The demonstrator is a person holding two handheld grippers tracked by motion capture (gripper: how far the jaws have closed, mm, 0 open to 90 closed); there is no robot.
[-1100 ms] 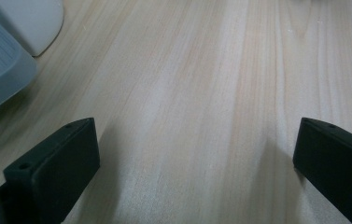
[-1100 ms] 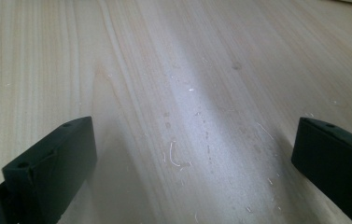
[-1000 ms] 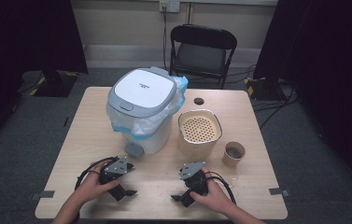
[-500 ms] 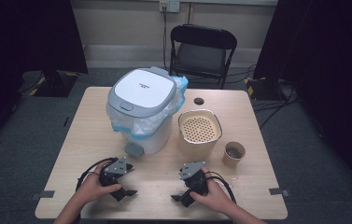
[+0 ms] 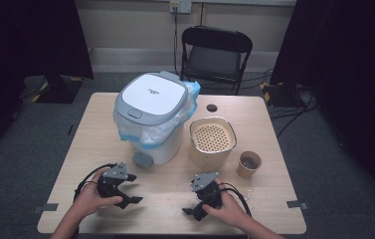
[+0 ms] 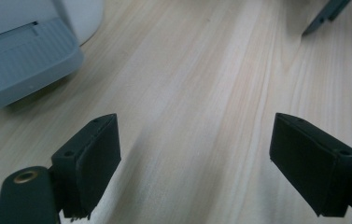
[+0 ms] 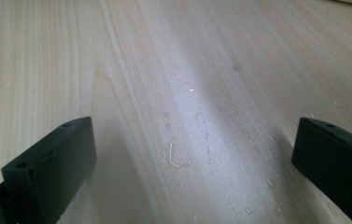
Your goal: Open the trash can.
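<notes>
A: What takes up most of the high view?

B: The wooden table point(image 5: 254, 119). On it, toward ten o'clock from the centre, stands a white pedal bin point(image 5: 152, 117) with a grey lid, lined with a clear bag edged in blue. Its grey foot pedal point(image 5: 142, 159) sticks out at the bin's six o'clock.

A: And beside the bin?

B: At the bin's three o'clock, just next to it, sits a cream container point(image 5: 213, 140) with a perforated insert. A small paper cup point(image 5: 248, 164) stands at that container's four o'clock, close by. A black folding chair point(image 5: 216, 55) stands beyond the table at twelve o'clock.

A: Where are the hands?

B: The left gripper point(image 5: 125, 191) is at seven o'clock on the table, near the front edge, the person's hand point(image 5: 91, 199) wrapped around it. The pedal lies nearest to it, at its one o'clock and apart from it. The right gripper point(image 5: 195, 211) is at about five o'clock, held in the other hand point(image 5: 230, 211).

A: Are the jaws holding anything?

B: No. In the left gripper view the left gripper point(image 6: 194, 158) has its jaws spread, with bare wood between them; they have just been closing a little. The pedal point(image 6: 22, 65) shows at ten o'clock there. In the right gripper view the right gripper point(image 7: 194, 163) stands wide apart over bare, lightly scratched tabletop, grasping nothing.
</notes>
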